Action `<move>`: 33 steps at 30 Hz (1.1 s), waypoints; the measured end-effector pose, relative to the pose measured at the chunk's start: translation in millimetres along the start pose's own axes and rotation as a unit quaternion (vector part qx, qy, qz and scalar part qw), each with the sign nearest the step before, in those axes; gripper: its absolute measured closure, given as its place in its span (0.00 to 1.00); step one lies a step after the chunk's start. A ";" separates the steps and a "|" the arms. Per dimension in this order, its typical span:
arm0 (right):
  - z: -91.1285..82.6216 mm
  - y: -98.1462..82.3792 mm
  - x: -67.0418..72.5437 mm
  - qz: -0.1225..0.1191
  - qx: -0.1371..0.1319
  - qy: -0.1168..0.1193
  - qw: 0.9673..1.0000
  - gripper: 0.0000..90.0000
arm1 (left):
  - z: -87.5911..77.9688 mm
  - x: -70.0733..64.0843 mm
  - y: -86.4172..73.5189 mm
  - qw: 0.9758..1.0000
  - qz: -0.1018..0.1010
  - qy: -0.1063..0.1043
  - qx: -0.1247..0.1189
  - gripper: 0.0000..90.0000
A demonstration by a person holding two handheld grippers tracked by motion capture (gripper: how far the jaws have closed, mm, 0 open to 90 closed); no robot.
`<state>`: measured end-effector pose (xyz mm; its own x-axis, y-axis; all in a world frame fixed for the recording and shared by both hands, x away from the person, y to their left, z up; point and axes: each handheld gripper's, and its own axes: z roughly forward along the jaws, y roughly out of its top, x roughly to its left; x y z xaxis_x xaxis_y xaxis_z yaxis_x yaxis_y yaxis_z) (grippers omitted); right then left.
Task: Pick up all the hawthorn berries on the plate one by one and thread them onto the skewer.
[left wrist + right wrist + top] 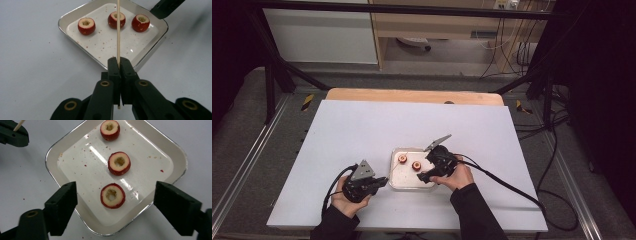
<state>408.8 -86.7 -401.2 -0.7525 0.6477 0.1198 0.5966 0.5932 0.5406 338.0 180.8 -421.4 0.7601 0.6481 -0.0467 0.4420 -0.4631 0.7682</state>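
While the left gripper [119,65] keeps its fingers clamped on a thin wooden skewer [118,30], nothing is threaded on that stick yet. Three cored red fruits sit loose in a row on the shallow metal tray [51,155], which rests on the white bench [362,130]. The right gripper [115,202] hangs over the tray with its fingers apart, straddling the nearest fruit [112,195] without touching it. Judging from this, the skewering has barely begun: that fruit has to be gripped and pushed onto the stick, then the other two.
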 end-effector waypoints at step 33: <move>25.4 9.2 -8.4 0.038 0.088 0.033 0.995 0.67 | 1.9 -1.5 -0.5 1.000 0.005 0.000 0.005 0.98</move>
<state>427.6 -74.5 -418.4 -0.7163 0.6645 0.2128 0.6879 0.6215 0.3750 337.5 179.0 -423.0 0.7647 0.6432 -0.0380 0.4388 -0.4766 0.7618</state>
